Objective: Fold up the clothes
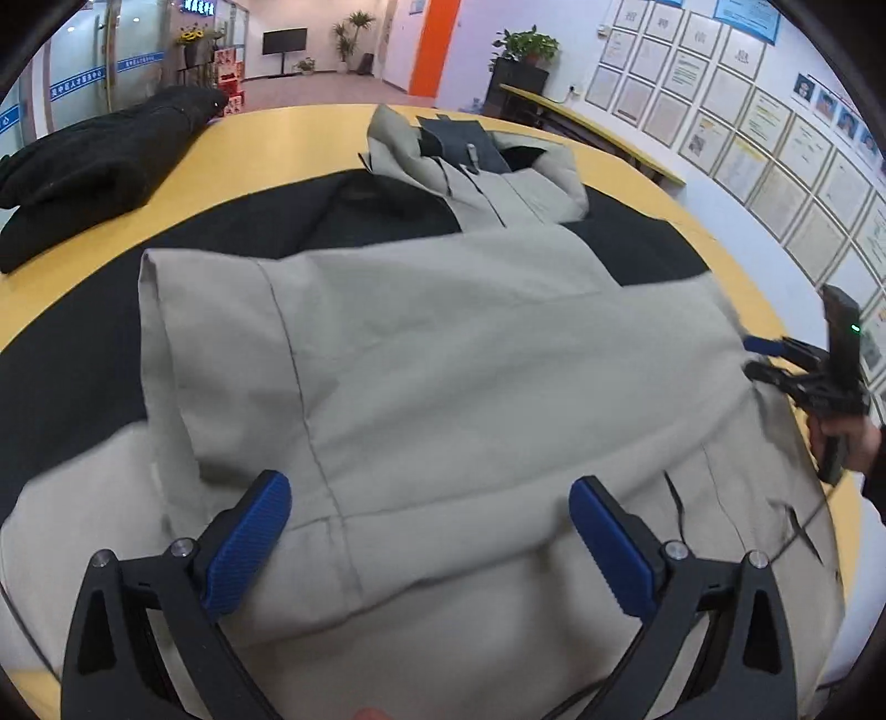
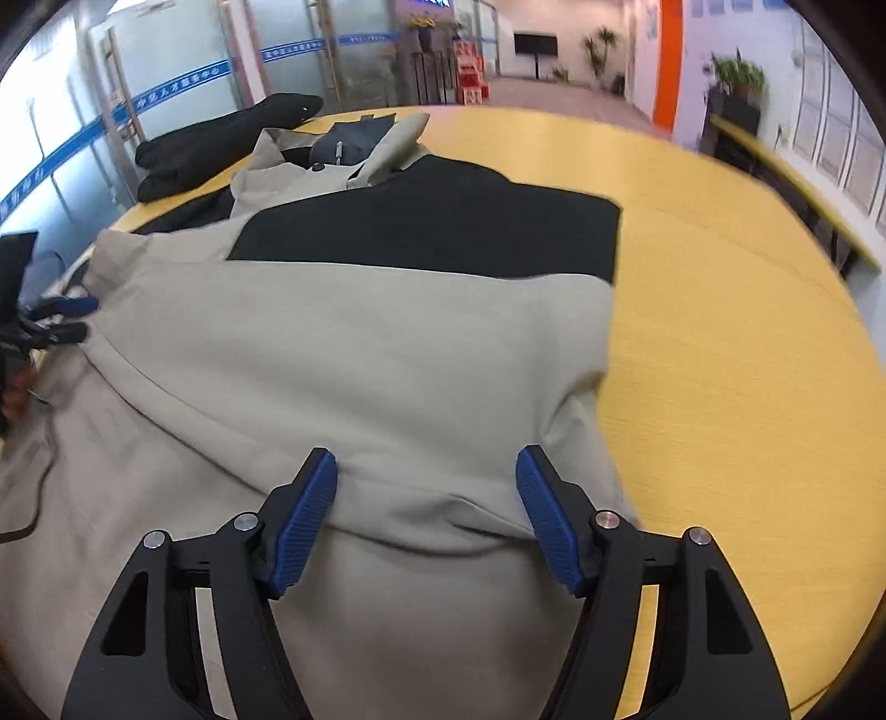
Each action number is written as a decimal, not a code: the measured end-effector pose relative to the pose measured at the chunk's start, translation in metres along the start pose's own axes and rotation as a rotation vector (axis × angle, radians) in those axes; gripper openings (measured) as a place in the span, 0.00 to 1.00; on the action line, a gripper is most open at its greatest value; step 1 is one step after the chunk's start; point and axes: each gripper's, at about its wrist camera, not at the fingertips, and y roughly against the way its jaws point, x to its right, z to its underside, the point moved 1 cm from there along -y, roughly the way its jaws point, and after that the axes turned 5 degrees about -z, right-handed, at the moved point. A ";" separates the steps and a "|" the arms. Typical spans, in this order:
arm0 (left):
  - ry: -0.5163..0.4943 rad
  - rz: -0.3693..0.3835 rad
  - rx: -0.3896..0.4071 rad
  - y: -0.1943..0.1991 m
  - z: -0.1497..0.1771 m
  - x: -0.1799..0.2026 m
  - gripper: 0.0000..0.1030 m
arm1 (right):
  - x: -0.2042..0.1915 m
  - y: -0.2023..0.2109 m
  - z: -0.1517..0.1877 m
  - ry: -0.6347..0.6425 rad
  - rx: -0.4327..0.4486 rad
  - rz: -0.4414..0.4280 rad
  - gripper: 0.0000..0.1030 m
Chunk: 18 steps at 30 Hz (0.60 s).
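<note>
On the left of the left wrist view a folded black garment (image 1: 94, 160) sat on the far part of the yellow round table (image 1: 266, 144), apart from the work. The beige-and-black jacket (image 1: 443, 354) lay spread across the middle of the table, collar (image 1: 470, 160) at the far side, with a beige panel or sleeve folded over its body. It looked like a light woven shell: soft, limp, likely a little slick, so it would sag and slide rather than hold a crease. Judged from that, the best holds were the hemmed edges and seam lines near the cameras, taken at two spread points so the cloth stayed flat.

The left gripper (image 1: 429, 531) hung over the near beige fold, jaws spread wide, pinching nothing. The right gripper (image 2: 426, 515) hovered over the jacket's right near edge, jaws also apart with cloth beneath them but no grip; in the left view it showed at the far right (image 1: 767, 360), a hand (image 1: 853, 437) behind it.

The tabletop looked smooth, so the fabric might skid when dragged. Around it was an office lobby: glass partitions (image 2: 166, 111), potted plants (image 1: 526, 44), an orange column (image 1: 437, 44), and a wall of framed notices (image 1: 747, 127) at the right.
</note>
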 end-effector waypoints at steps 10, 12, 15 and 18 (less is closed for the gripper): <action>-0.083 -0.057 0.010 -0.007 0.005 0.016 1.00 | 0.005 0.003 -0.006 -0.012 -0.028 0.087 0.73; -0.070 -0.043 0.045 0.000 0.006 0.011 1.00 | 0.005 0.003 -0.006 -0.007 -0.052 0.102 0.73; 0.006 -0.043 0.071 0.018 0.008 -0.006 1.00 | -0.001 0.009 -0.014 -0.030 -0.061 0.134 0.72; 0.167 -0.097 0.152 0.059 0.022 -0.046 1.00 | -0.026 0.029 -0.029 -0.016 0.020 0.096 0.73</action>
